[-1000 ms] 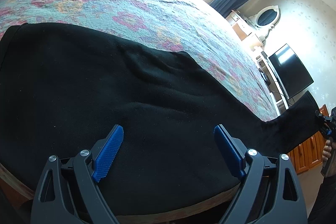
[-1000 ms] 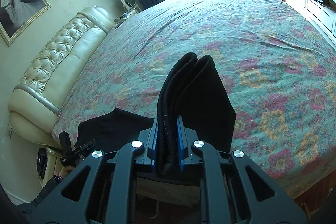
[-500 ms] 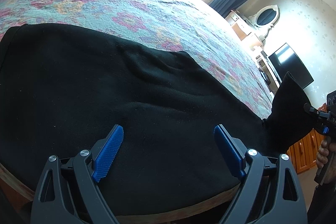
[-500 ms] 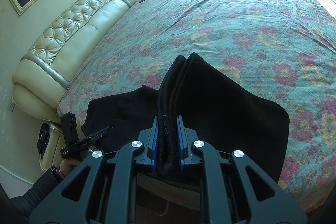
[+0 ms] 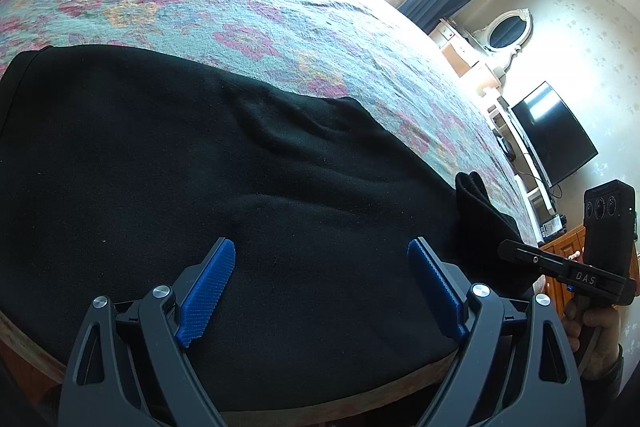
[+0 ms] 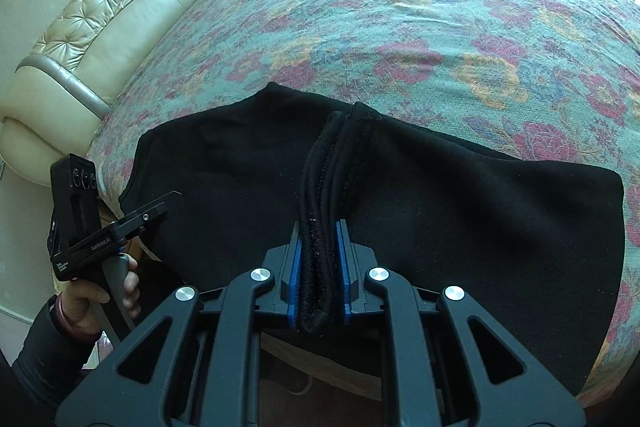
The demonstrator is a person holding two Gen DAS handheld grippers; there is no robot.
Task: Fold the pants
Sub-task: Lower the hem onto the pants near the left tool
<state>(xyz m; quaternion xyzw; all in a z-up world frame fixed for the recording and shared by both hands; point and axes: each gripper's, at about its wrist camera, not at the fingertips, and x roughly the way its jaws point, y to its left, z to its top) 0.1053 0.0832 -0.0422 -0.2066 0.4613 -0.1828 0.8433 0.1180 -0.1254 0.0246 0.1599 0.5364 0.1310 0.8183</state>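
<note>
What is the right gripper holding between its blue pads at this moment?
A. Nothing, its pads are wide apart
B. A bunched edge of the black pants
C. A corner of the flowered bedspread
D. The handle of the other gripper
B. In the right wrist view the right gripper has its pads closed on a thick bundle of hems of the black pants, which lie over the flowered bedspread.

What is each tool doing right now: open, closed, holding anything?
Left tool: open, holding nothing, over the black pants.
Right tool: closed on the pants' bunched leg ends.
</note>
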